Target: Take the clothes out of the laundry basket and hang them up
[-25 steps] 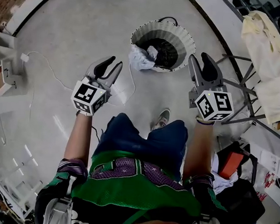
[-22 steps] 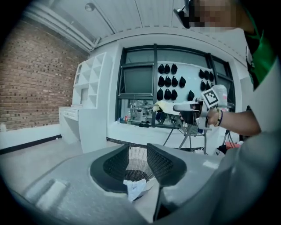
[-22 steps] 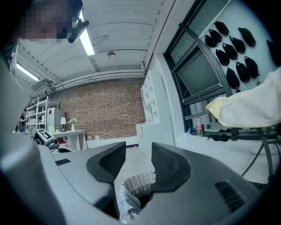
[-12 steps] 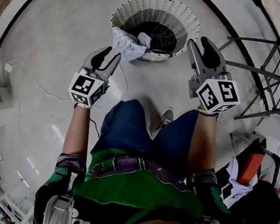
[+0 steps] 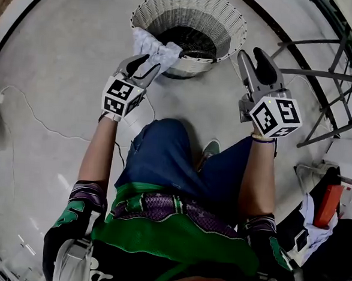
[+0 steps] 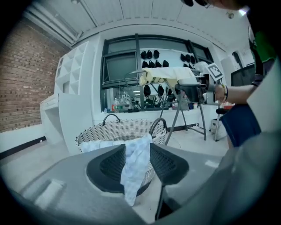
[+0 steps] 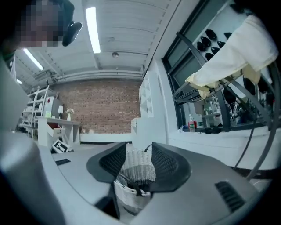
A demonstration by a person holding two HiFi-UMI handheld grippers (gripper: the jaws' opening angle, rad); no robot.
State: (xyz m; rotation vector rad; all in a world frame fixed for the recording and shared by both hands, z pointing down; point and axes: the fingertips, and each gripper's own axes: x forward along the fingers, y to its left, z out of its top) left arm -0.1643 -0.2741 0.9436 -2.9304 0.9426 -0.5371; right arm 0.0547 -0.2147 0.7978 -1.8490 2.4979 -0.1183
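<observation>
- The wicker laundry basket stands on the pale floor in front of the person, at the top of the head view.
- A light blue-white cloth is draped over the basket's near-left rim, with part inside and part hanging down the outside wall.
- The left gripper is at that rim, its tips meeting the hanging cloth.
- In the left gripper view the left gripper has its jaws spread, and they have just been opening wider.
- The cloth hangs in the gap between them, nearer the right-hand pad, and the left-hand pad's ribbed face shows bare beside it; neither pad squeezes it.
- Behind the cloth, the basket shows its woven wall and two dark loop handles.
- The right gripper hovers just beside the basket's right side, apart from the rim and well apart from the cloth.
- In its own view the right gripper has its jaws parted, with nothing between the pads; the basket is framed in the gap, farther off.
- The basket's inside is dark, and I cannot make out what lies there.
- A metal drying rack stands to the right of the basket; a pale yellow garment lies over its top.
- A thin cable runs across the floor at the left.
</observation>
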